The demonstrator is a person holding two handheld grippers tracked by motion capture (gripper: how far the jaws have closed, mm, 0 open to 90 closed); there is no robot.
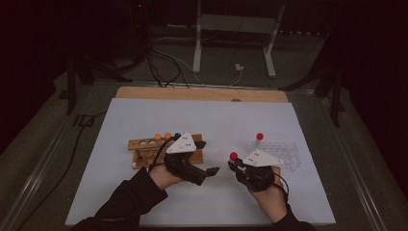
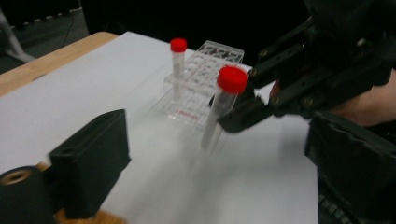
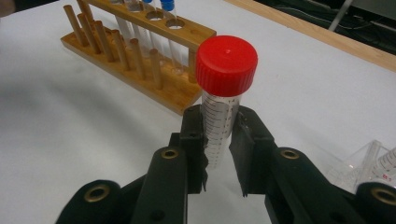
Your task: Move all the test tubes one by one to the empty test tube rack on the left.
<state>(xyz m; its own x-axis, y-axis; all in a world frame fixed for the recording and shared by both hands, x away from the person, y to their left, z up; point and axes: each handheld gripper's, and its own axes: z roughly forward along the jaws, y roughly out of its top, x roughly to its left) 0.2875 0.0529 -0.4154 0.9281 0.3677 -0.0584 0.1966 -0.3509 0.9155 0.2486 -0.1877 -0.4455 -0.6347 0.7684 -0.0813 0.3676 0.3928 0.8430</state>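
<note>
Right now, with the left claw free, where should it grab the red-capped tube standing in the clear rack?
Grip the bare tube wall just under the red cap of the standing tube, coming from above. It stands upright in the clear rack, its upper part free.

Red-capped clear tube point(image 3: 220, 121), black jaws

Both tongs, the left tongs point(image 1: 208, 156) and the right tongs point(image 1: 233, 166), are black linkage arms with brass-ringed pivot holes and blocky black pads point(image 3: 194, 128), each topped by a pale grey three-cornered plate and trailing a black cable, held by a person in dark sleeves point(image 1: 126, 199).
</note>
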